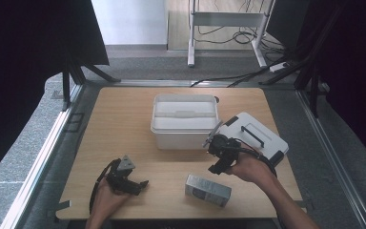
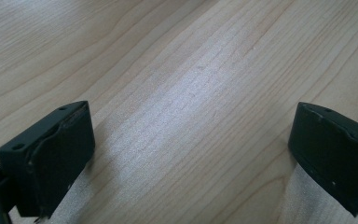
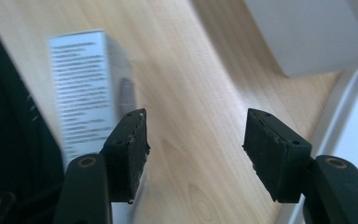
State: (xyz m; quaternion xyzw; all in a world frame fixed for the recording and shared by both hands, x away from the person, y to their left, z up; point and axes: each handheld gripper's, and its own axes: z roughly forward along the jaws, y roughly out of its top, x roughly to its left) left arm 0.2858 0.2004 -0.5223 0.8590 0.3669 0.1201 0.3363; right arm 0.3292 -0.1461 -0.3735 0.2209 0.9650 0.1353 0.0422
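A white bin (image 1: 184, 120) sits mid-counter (image 1: 114, 124) toward the far edge, its lid (image 1: 257, 135) lying just beside it toward the right edge. A small box (image 1: 208, 190) lies near the front edge. The right gripper (image 1: 218, 157) hovers between lid and box, jaws wide apart and holding nothing. The left gripper (image 1: 132, 183) rests low near the front left corner, jaws spread wide over bare wood.

A light wooden surface (image 1: 124, 124) on grey carpet (image 1: 28, 138), black curtains (image 1: 24, 43) left and right, white frame legs (image 1: 190, 33) and cables (image 1: 238, 36) far behind.
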